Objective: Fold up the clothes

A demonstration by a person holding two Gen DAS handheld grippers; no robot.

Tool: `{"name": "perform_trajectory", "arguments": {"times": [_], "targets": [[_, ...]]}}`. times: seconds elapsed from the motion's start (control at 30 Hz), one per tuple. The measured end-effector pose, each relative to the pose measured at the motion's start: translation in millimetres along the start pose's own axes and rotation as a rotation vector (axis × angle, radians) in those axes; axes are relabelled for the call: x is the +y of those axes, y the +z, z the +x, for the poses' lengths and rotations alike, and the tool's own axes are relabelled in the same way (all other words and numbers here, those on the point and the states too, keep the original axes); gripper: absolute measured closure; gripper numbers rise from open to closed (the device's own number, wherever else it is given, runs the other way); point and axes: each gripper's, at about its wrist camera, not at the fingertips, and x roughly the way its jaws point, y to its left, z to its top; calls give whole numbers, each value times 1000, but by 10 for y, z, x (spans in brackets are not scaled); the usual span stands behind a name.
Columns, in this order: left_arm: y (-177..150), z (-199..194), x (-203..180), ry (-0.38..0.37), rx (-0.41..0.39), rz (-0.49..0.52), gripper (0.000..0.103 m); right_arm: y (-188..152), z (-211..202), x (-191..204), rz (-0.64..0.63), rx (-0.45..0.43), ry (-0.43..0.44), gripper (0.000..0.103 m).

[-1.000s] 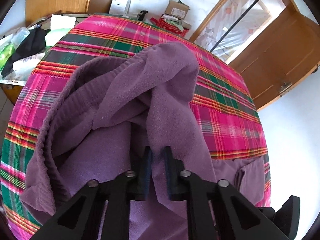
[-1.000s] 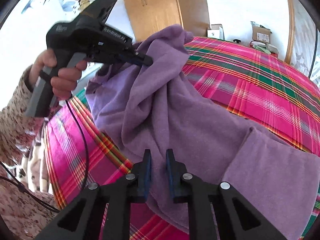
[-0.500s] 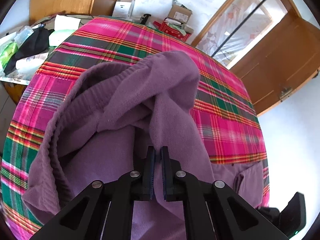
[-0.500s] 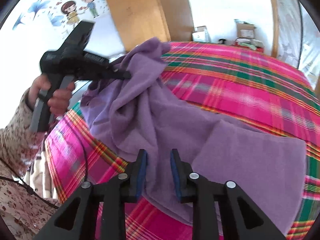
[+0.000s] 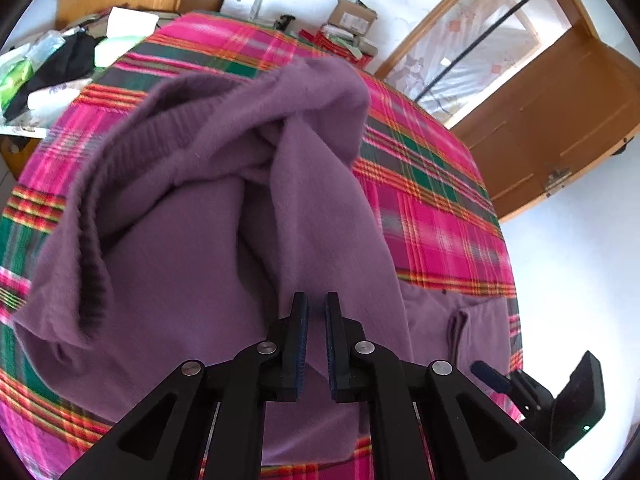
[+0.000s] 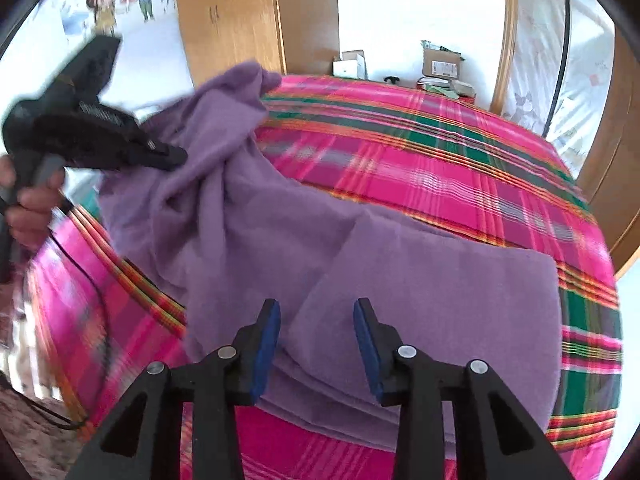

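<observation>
Right hand-held gripper (image 6: 316, 344) has just been opening: jaws now spread, nothing pinched, purple fleece garment (image 6: 420, 292) lying below on the pink-and-green plaid bed cover (image 6: 440, 160). Left hand-held gripper (image 5: 316, 340) is nearly pressed together, pinching a lifted fold. Judgement: right-side fold placed. Cardboard boxes (image 5: 352, 20) behind; contents unreadable.

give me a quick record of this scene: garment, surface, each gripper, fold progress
garment: purple fleece garment, one end lifted and bunched, the other lying flat
surface: pink and green plaid cloth
left gripper: shut on a raised fold of the garment
right gripper: open above the flat part, jaws have just been opening, nothing pinched
fold progress: partly folded, not yet laid flat
</observation>
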Motion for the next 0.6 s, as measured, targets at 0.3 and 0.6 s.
{"name": "perform_trajectory", "arguments": {"times": [0.3,0.6], "targets": [[-226,-22,-275,-62,48,65,92,50,-112,-168,67,-62,-37,96],[-401,37,-442,21,80,168,87,29,-261,-455,149,-114,-93,98]]}}
